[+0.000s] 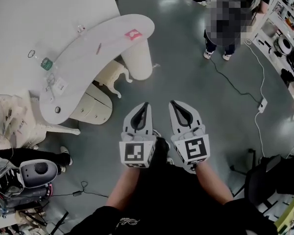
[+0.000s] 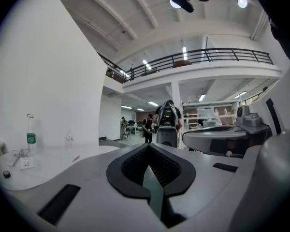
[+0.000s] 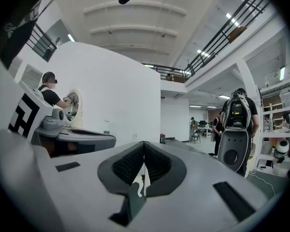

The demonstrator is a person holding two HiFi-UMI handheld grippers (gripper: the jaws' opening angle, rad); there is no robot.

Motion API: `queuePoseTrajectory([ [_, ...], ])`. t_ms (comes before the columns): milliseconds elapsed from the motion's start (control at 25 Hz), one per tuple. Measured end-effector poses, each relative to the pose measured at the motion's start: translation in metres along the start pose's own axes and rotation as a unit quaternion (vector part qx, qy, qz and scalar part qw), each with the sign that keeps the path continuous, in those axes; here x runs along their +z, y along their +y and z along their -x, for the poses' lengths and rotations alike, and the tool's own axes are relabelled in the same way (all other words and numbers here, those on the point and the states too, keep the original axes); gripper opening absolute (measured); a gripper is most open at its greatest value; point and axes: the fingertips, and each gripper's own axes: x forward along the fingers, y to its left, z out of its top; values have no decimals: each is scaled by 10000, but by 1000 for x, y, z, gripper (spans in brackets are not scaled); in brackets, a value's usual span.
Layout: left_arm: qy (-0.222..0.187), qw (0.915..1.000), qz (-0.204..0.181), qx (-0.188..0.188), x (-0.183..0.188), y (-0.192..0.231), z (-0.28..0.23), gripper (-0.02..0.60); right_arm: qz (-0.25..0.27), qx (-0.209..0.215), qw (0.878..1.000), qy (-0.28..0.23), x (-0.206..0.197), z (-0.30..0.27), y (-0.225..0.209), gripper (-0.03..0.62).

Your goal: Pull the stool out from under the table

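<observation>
In the head view a cream stool [image 1: 111, 76] with curved legs stands tucked under the curved white table [image 1: 88, 58], beside the table's round pedestal [image 1: 137, 58]. My left gripper [image 1: 146, 104] and right gripper [image 1: 172, 102] hang side by side over the grey floor, to the right of and nearer than the stool, apart from it. Both are shut with nothing between the jaws. The left gripper view looks level past its shut tips [image 2: 148, 147] over the tabletop [image 2: 43, 158]. In the right gripper view the tips [image 3: 144, 144] are shut and the stool is hidden.
A bottle [image 1: 42, 61] and a pink item [image 1: 133, 34] lie on the table. A rounded drawer unit [image 1: 90, 106] sits under its near end. A person [image 1: 228, 26] stands at top right. A cable [image 1: 235, 84] runs to a power strip [image 1: 262, 104]. A black chair [image 1: 272, 180] is at bottom right.
</observation>
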Motion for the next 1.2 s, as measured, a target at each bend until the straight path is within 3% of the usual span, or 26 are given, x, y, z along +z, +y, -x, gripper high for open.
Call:
queuePoseTrajectory([
  [320,8,9995,274,-131,5,39,-82,6,228,52,9993,306,3,-78,-40,6],
  [520,-18,9993,360,61,11,98,-128,6,187,187,9978,608,5,-148,-50,6],
  [600,-57,9992,360,158,10,121,-140,6,411,358,9970,548,8,-176,-46,6],
  [760,-163,9986,307,397,13,160,-162,6,587,635,9952,467,15,-229,-41,6],
  [920,-266,9952,490,802,11,191,-162,6,636,1065,9911,488,16,-264,-25,6],
  [1200,103,9867,536,1533,-19,230,-147,6,589,1912,9778,629,-2,-301,12,6],
])
